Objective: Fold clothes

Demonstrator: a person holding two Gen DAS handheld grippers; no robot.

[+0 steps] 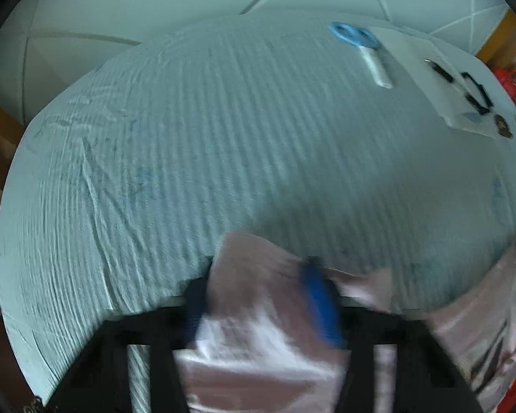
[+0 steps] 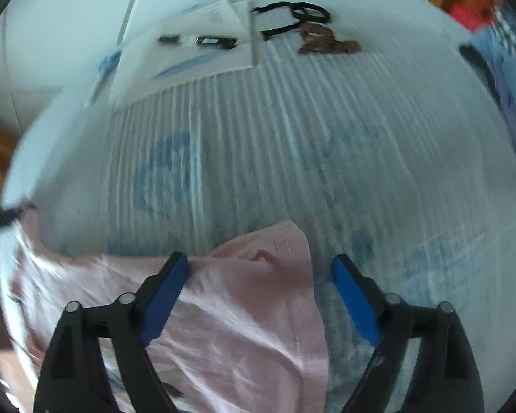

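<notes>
One pink garment (image 2: 244, 316); one scissors (image 1: 361, 48); two grippers (image 2: 259, 265).

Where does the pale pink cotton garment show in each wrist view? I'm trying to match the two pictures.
Left wrist: the pale pink cotton garment sits bottom centre, bunched between the left gripper's closed blue pads.
Right wrist: it spreads across the lower left, under the right gripper's open jaws.
Shared landmark: the white paper sheet on the striped cloth.
</notes>
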